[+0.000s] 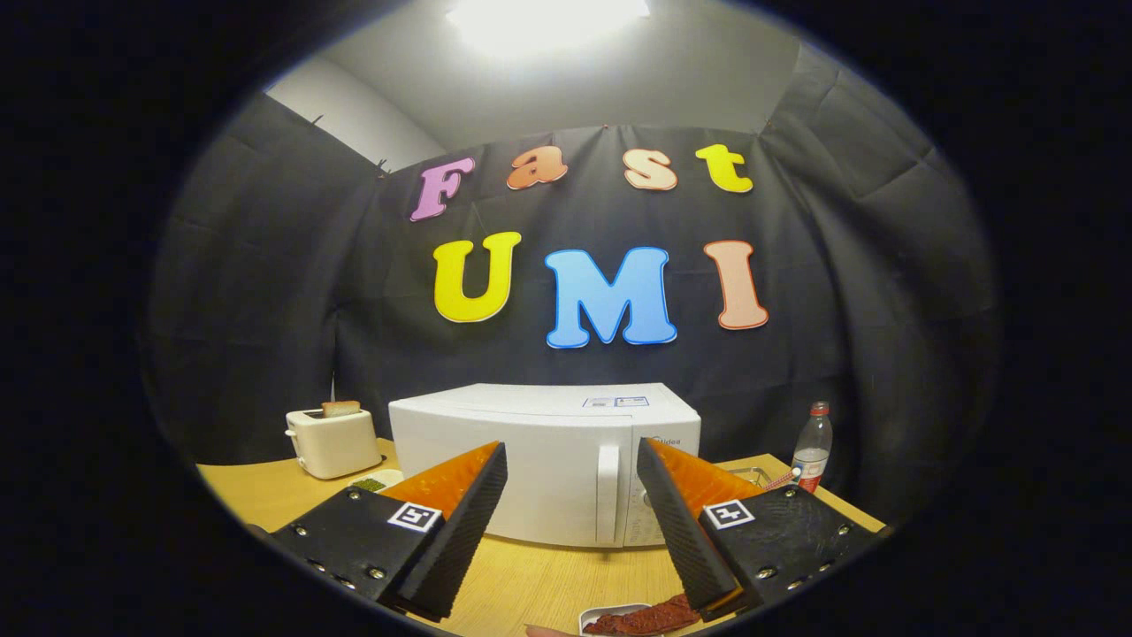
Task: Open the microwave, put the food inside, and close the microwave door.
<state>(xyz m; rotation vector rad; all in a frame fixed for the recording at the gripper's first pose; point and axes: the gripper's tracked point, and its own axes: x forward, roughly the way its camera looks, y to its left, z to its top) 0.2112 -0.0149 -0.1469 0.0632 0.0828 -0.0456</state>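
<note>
the fingers (573, 460) stand apart and cover the microwave's (544, 460) lower front corners. low in the frame, the dish of reddish food (641, 617) is cut off by the view's edge. left of the microwave, a small dish (371, 483) is half hidden. bottle (812, 447) label too small to tell.

The gripper (572, 460) is held level above the table, its two fingers (460, 522) spread wide with a broad gap between them and nothing pressed between their inner faces. Each finger rises from a flat mounting plate with screws and a small square marker, then slants up and inward to a narrow tip, the two tips standing at about the same height. Low down, just below the gap between the fingers, the edge of a person's fingertip (548, 631) is barely visible, too little of it to tell its pose.
</note>
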